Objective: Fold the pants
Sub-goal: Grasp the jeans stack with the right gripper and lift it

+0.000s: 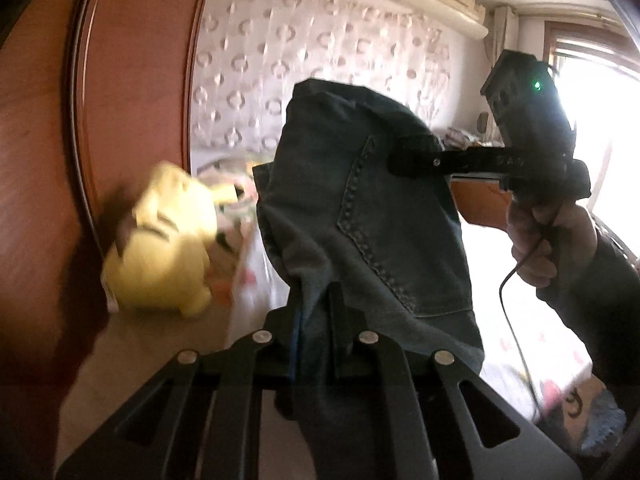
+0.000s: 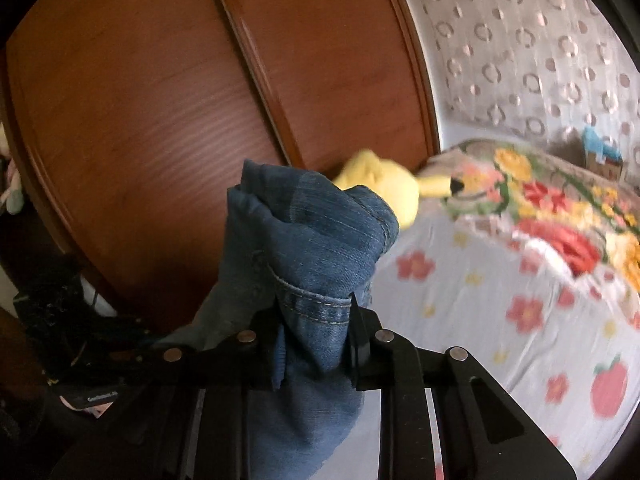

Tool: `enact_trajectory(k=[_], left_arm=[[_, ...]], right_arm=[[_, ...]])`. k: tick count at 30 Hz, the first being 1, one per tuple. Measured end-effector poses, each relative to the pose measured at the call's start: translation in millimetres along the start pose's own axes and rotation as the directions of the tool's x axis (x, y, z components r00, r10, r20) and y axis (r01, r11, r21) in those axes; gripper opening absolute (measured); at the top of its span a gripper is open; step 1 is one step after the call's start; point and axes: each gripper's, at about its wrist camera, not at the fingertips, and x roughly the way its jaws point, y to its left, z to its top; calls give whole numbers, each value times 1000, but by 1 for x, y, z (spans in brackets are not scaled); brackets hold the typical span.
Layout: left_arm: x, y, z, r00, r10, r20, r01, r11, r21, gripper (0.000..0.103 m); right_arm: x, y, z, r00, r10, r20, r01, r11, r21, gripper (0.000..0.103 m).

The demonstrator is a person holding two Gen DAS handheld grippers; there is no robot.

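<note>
The blue denim pants [image 1: 360, 208] hang bunched in the air between both grippers. In the left wrist view my left gripper [image 1: 316, 316] is shut on a thin fold of the denim at the bottom of the picture. Further right, my right gripper [image 1: 402, 158] bites the cloth beside a stitched back pocket, with a hand [image 1: 536, 240] around its handle. In the right wrist view my right gripper [image 2: 316, 316] is shut on a thick stitched hem of the pants [image 2: 312, 240], which bulge up in front of the lens. The lower part of the pants is hidden below the fingers.
A yellow plush toy [image 1: 160, 240] lies against a reddish wooden panel [image 2: 160, 100] at the head of the bed. The bed carries a white flowered sheet [image 2: 500, 300] and a bright floral blanket [image 2: 552, 216]. A patterned curtain [image 1: 300, 60] hangs behind.
</note>
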Motion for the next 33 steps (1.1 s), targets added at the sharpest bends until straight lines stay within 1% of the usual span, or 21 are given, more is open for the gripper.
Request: enact_trajectory(k=[3, 5, 8, 10, 11, 13, 15, 16, 17, 18, 19, 20, 23, 25, 26, 27, 28, 29, 31, 33], left_arm=[[21, 11, 27, 1000, 21, 16, -22, 1000, 21, 7], [43, 20, 42, 999, 31, 9, -31, 999, 30, 7], [82, 35, 60, 999, 42, -21, -41, 998, 40, 7], [113, 43, 66, 997, 50, -58, -48, 998, 40, 7], [122, 44, 67, 996, 56, -70, -52, 998, 45, 7], [151, 46, 64, 991, 76, -109, -68, 995, 67, 7], [168, 47, 59, 987, 85, -137, -75, 994, 73, 7], [174, 46, 55, 985, 84, -149, -74, 995, 70, 7], [179, 47, 53, 984, 82, -160, -73, 995, 64, 8], [184, 48, 50, 982, 84, -171, -74, 995, 61, 8], [185, 47, 47, 981, 86, -175, -76, 995, 63, 8], [188, 47, 44, 979, 91, -183, -79, 995, 68, 8], [191, 43, 43, 976, 103, -191, -90, 993, 75, 11], [191, 43, 44, 974, 109, -197, -99, 993, 61, 12], [190, 42, 45, 974, 109, -196, -100, 993, 55, 13], [188, 42, 46, 976, 107, -190, -98, 994, 52, 13], [186, 42, 47, 977, 108, -185, -100, 994, 50, 14], [183, 43, 49, 978, 113, -177, -107, 993, 44, 14], [176, 44, 52, 982, 107, -157, -105, 994, 23, 14], [166, 38, 54, 986, 98, -135, -96, 995, 17, 14]], right_arm=[[8, -15, 30, 999, -11, 36, 11, 1000, 6, 21], [19, -29, 46, 999, -26, 48, 26, 1000, 1, 21], [46, -65, 63, 998, -51, 45, 49, 998, 37, 21], [62, -88, 66, 997, -65, 33, 63, 996, 68, 21], [73, -105, 68, 997, -73, 20, 71, 993, 93, 21], [89, -125, 66, 996, -91, -4, 91, 989, 114, 23], [108, -149, 62, 992, -115, -47, 121, 982, 145, 26], [116, -156, 59, 989, -131, -67, 139, 980, 145, 30], [124, -163, 54, 982, -169, -89, 180, 975, 133, 37], [128, -167, 50, 977, -188, -101, 200, 971, 128, 40], [131, -172, 46, 973, -200, -114, 214, 969, 126, 52], [132, -178, 41, 965, -233, -123, 247, 961, 121, 62], [122, -187, 38, 947, -307, -97, 317, 941, 118, 65], [115, -185, 40, 940, -336, -67, 341, 935, 93, 65], [110, -179, 42, 936, -349, -47, 352, 934, 59, 60], [108, -174, 43, 939, -342, -41, 344, 938, 37, 47], [107, -172, 44, 950, -310, -46, 311, 950, 24, 20], [108, -171, 45, 962, -266, -58, 268, 963, 20, 18], [107, -168, 44, 959, -277, -57, 278, 961, 3, 18], [116, -171, 41, 958, -274, -86, 274, 962, -2, 18]])
